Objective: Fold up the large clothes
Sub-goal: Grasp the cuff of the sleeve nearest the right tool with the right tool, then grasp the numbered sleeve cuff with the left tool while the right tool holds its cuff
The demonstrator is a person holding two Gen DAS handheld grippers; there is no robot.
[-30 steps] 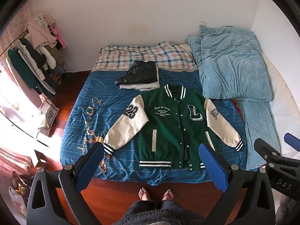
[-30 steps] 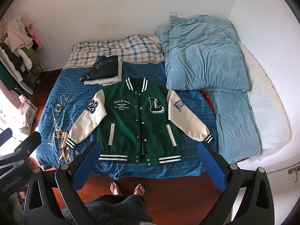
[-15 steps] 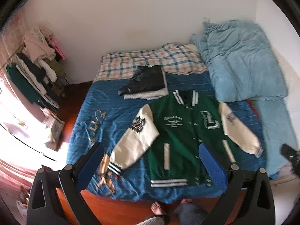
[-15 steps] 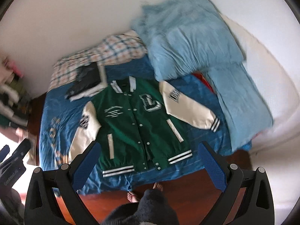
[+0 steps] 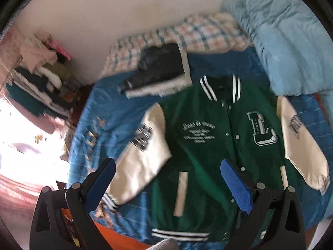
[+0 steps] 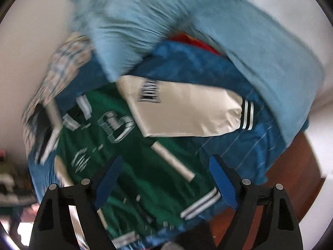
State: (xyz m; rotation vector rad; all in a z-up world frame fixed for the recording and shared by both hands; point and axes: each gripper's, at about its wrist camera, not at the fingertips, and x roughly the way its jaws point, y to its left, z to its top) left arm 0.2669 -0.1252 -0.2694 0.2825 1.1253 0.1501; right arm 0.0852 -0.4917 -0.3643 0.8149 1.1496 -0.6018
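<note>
A green varsity jacket (image 5: 204, 145) with cream sleeves lies spread flat, front up, on the blue striped bedsheet (image 5: 116, 112). My left gripper (image 5: 167, 173) hovers open above the jacket's lower left front, beside the cream sleeve (image 5: 143, 162) with the number patch. In the blurred, rolled right wrist view, my right gripper (image 6: 165, 166) hangs over the jacket's (image 6: 145, 177) lower right front, near the pocket trim. The other cream sleeve (image 6: 187, 112) lies just beyond it. Its jaws are closing but stand wide, with nothing between the blue pads (image 6: 220, 177).
A light blue duvet (image 5: 287, 41) is heaped along the bed's right side. A folded dark garment (image 5: 162, 70) sits behind the collar, before checked bedding (image 5: 187, 33). Hangers (image 5: 93, 133) lie on the left sheet. A clothes rack (image 5: 37, 73) stands left; wooden floor (image 6: 291, 177) borders the bed.
Both grippers have dropped fast toward the bed, so the jacket now fills each view. The right view has rolled, and the right jaws have narrowed slightly.
</note>
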